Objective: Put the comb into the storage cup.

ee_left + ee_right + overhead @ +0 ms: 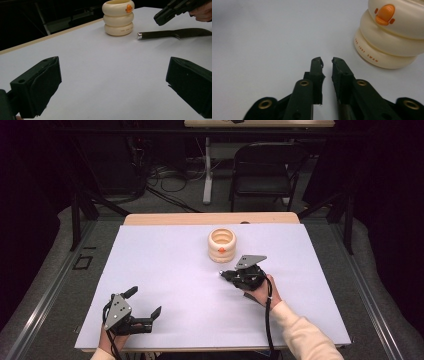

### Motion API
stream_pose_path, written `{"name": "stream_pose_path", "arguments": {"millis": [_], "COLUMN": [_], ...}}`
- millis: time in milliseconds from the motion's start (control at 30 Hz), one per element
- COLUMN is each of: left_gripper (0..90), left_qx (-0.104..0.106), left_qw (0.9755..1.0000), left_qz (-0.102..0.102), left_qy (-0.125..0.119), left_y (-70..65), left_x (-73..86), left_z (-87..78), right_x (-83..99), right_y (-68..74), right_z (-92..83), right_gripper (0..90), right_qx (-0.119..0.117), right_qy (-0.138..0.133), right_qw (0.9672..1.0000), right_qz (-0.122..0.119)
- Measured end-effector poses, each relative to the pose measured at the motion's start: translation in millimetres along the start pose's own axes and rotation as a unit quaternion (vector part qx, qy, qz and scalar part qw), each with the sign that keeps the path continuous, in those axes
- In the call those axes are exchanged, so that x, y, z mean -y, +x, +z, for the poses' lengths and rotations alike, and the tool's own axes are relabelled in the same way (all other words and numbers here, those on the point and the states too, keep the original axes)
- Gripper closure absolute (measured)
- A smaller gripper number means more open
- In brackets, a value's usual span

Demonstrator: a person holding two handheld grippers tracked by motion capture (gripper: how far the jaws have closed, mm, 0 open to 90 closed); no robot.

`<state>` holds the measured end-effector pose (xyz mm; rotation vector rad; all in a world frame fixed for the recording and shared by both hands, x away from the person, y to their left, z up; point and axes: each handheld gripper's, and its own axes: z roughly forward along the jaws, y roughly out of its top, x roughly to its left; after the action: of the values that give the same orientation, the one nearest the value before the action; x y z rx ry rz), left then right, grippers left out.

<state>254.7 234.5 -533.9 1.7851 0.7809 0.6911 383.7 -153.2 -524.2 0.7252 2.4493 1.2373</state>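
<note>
Cream ringed holder (222, 245), one dark knife (172, 34).

Cream ringed holder (392, 37): "THE JUDY SWAN" printed on bottom ring; second letter-group uncertain.

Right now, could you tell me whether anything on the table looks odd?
Nothing is spilled or damaged. A dark knife-like tool with a silver end cap lies flat on the white table beside the upright cream ringed holder.

Hidden under my right gripper

I saw the dark tool (172, 34) run off frame beneath my right gripper (160, 19); between its near-closed jaws I couldn't tell a grip.
</note>
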Motion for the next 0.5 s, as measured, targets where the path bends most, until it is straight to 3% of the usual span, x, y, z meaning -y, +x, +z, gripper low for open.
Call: {"name": "stream_pose_path", "arguments": {"millis": [133, 500], "left_gripper": [0.1, 0.1], "left_qx": [0.0, 0.0], "left_qw": [1.0, 1.0], "left_qz": [0.0, 0.002], "left_qy": [0.001, 0.003], "left_y": [-0.3, -0.5], "left_x": [-0.1, -0.1], "left_z": [0.1, 0.1], "right_x": [-0.8, -5.1], "right_y": [0.4, 0.2], "right_z": [3.4, 16.3], "right_gripper": [89.7, 90.0], "right_qx": [0.008, 0.02], "right_qy": [0.009, 0.027], "right_qw": [0.9999, 0.9993], "right_qz": [-0.009, -0.017]}}
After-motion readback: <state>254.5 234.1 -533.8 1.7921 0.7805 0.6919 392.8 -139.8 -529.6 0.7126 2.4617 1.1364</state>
